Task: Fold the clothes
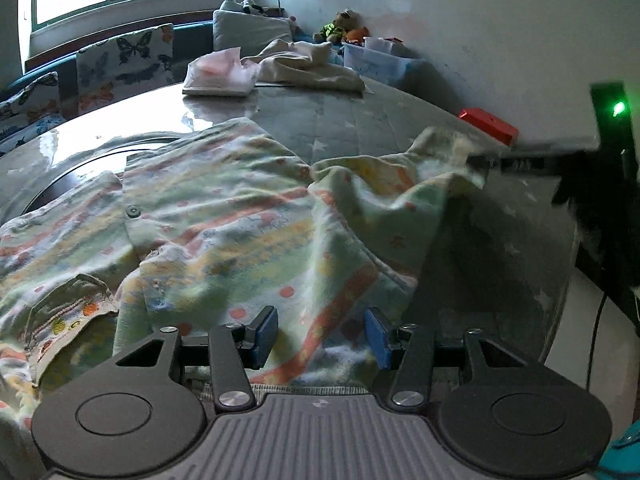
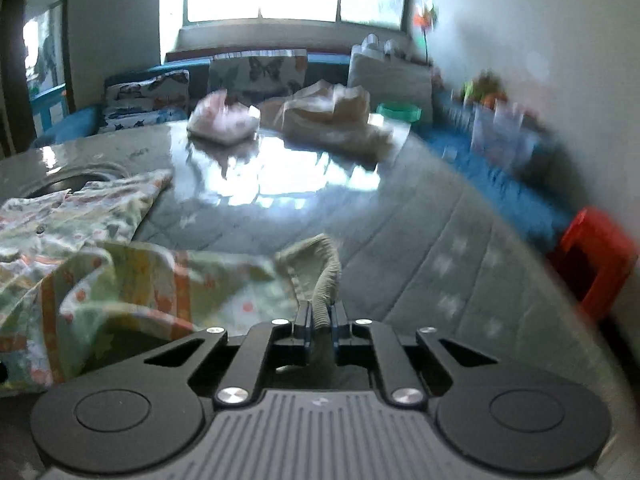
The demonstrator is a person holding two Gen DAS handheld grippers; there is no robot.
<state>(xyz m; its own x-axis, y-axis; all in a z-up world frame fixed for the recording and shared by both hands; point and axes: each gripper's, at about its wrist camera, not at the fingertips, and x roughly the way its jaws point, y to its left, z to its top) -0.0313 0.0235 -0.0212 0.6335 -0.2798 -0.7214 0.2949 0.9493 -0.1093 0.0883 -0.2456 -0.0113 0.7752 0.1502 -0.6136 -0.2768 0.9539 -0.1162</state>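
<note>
A pale green patterned garment (image 1: 224,224) with orange stripes and dots lies spread on the grey table (image 1: 360,120). My left gripper (image 1: 322,334) is open, its blue pads just above the garment's near edge. My right gripper (image 2: 320,320) is shut on the garment's ribbed cuff (image 2: 324,280) and holds that sleeve lifted off the table. In the left wrist view the right gripper (image 1: 480,160) shows as a dark blurred shape pinching the raised sleeve end. The rest of the garment (image 2: 80,240) lies to the left in the right wrist view.
A folded pink garment (image 1: 220,74) and a crumpled beige cloth (image 1: 308,64) lie at the table's far side. A red stool (image 2: 596,260) stands to the right beside the wall. Butterfly cushions (image 1: 124,60) and a plastic bin (image 1: 376,62) sit beyond.
</note>
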